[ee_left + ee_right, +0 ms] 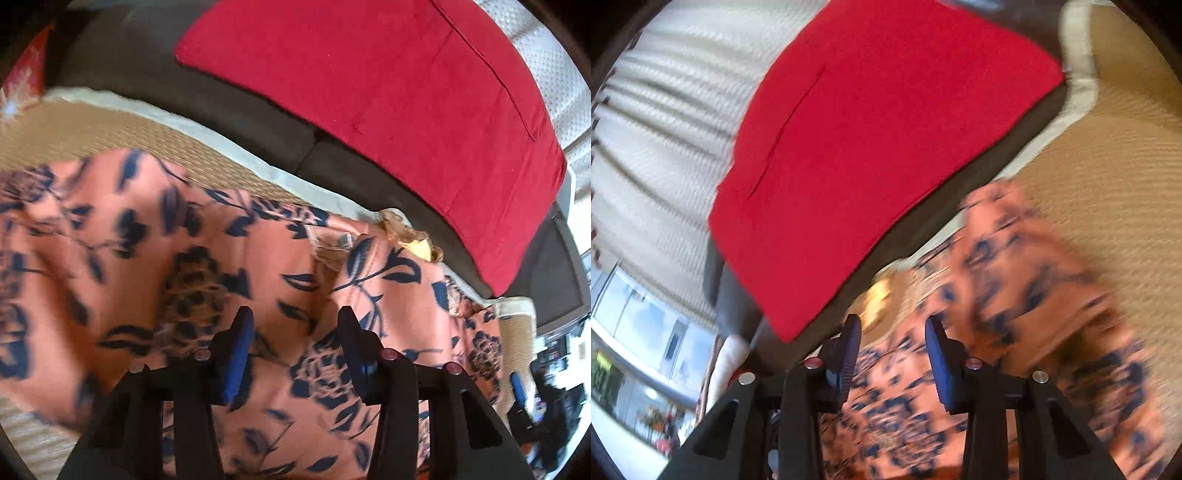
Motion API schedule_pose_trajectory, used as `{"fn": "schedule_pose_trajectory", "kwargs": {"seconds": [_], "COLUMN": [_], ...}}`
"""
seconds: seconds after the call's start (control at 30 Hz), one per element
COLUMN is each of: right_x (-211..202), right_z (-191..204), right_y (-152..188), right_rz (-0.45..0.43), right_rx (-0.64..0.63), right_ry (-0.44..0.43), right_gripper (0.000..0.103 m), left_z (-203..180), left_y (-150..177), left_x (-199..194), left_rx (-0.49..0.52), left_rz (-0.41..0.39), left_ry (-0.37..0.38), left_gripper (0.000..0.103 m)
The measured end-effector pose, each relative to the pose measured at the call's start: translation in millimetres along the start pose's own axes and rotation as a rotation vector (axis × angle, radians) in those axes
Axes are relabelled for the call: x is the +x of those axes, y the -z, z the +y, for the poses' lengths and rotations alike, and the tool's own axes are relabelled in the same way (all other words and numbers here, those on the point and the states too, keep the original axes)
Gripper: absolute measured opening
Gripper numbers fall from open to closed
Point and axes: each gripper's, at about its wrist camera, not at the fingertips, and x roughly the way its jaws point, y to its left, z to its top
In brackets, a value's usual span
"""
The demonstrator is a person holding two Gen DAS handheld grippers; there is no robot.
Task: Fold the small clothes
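Note:
A salmon-pink garment with dark blue flower print (229, 258) lies spread on a tan woven mat (74, 129). My left gripper (295, 325) is open just above its middle, holding nothing. In the right wrist view the same garment (1015, 277) is blurred and lies below and to the right of my right gripper (892, 332), which is open and empty over the garment's edge. The right gripper's blue pad also shows at the far right of the left wrist view (517, 387).
A red cushion (369, 92) leans on the dark sofa back (147, 55) just behind the mat; it also shows in the right wrist view (868, 147). A white textured curtain (665, 147) and a window (635, 325) are to the left.

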Motion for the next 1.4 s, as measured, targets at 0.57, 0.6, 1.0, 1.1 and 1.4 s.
{"fn": "schedule_pose_trajectory", "kwargs": {"seconds": [0.57, 0.6, 1.0, 1.1, 1.4], "right_x": [-1, 4, 19, 31, 82], "right_z": [-54, -55, -11, 19, 45], "right_y": [-26, -25, -2, 10, 52], "right_rz": [0.088, 0.106, 0.068, 0.068, 0.287], "right_rx": [0.060, 0.066, -0.092, -0.197, -0.323], "right_ry": [0.221, 0.235, 0.303, 0.251, 0.213], "right_gripper": [0.038, 0.038, 0.041, 0.041, 0.047], "left_z": [-30, -34, 20, 66, 232], "left_y": [13, 11, -15, -13, 16], "left_x": [22, 8, -93, -110, -206], "left_rx": [0.042, 0.051, -0.007, -0.141, -0.600], "left_rz": [0.003, -0.014, -0.142, -0.153, -0.281], "left_ry": [0.301, 0.336, 0.152, 0.040, -0.253], "left_gripper": [0.008, 0.007, 0.013, 0.017, 0.074]}}
